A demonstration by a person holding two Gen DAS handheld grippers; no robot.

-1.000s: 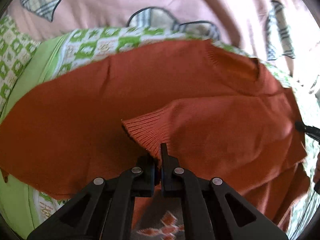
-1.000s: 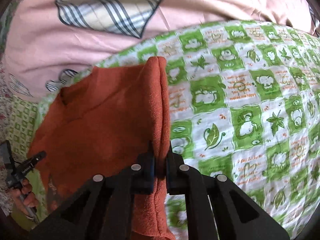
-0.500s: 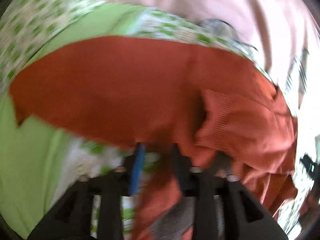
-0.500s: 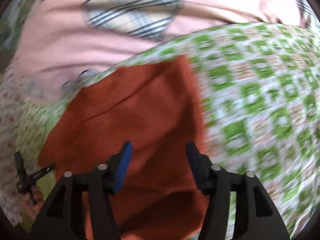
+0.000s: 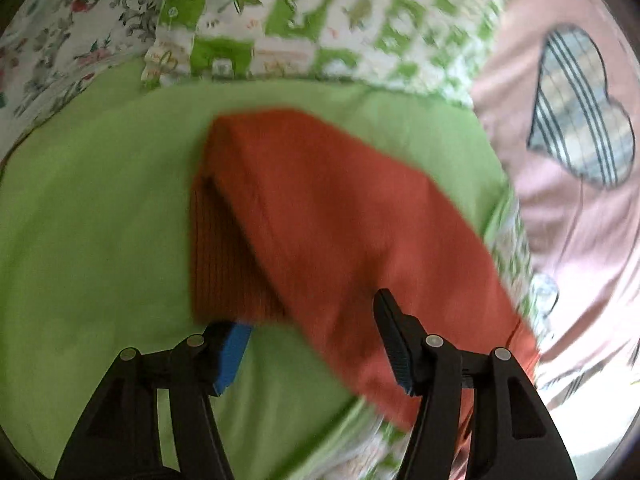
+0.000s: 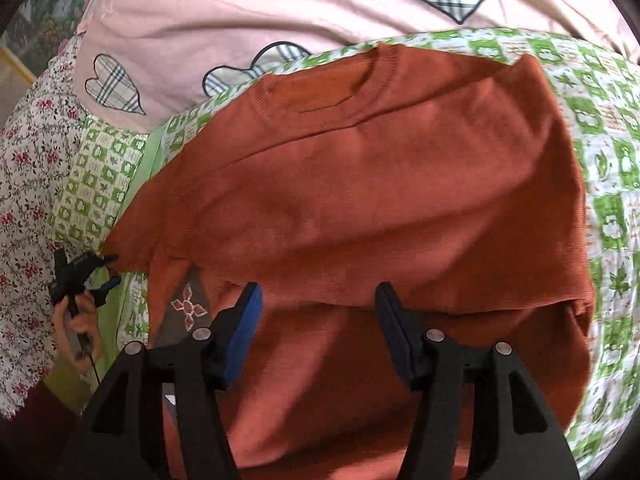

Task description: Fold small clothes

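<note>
Right tool (image 6: 318, 334) and left tool (image 5: 316, 338): both now standing spread, having released the orange sweater (image 6: 380, 184); sleeve folds are lying done, next fold pending.

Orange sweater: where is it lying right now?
The orange sweater lies spread on the green checked blanket, below the pink quilt, ahead of the open right hand-held gripper.

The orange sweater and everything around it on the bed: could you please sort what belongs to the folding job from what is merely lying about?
Part of the job:
- orange sweater, sleeves folded in
- left gripper, open
- right gripper, open

Just lying about:
- green checked blanket
- plain green sheet
- pink quilt with plaid hearts
- floral fabric
</note>
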